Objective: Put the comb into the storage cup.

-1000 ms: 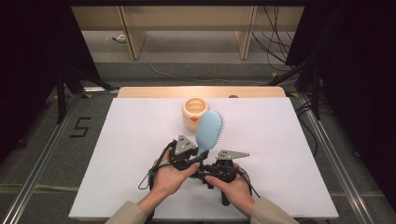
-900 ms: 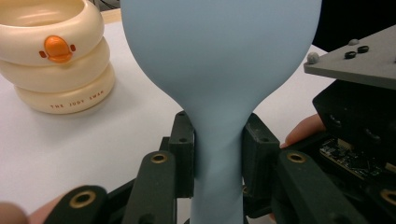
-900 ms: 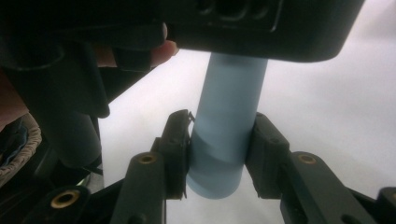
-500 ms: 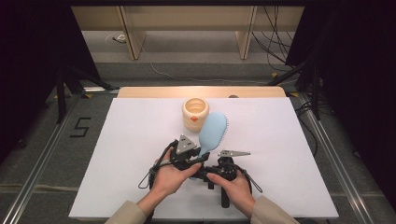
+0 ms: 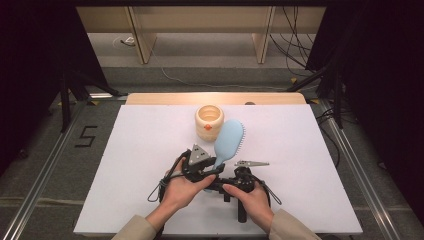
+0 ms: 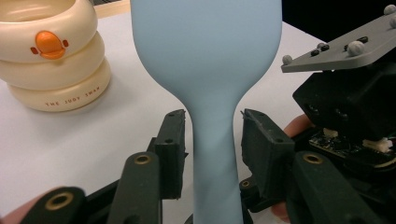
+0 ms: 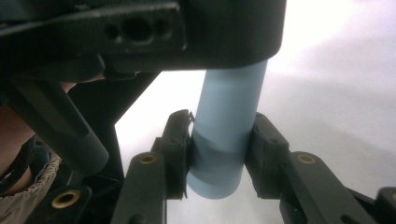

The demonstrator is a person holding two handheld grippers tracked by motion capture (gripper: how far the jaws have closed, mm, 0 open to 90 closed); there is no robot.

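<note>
Left gripper (image 6: pixel 212 140) just released brush (image 5: pixel 229 141); bristles hidden.

The end of a pale blue brush handle (image 7: pixel 224 140) is clamped between the 2 black jaws of the right tool (image 7: pixel 219 154). Above the handle, the other tool's black body (image 7: pixel 187 32) is seen, over the white counter (image 7: pixel 336 93).
</note>
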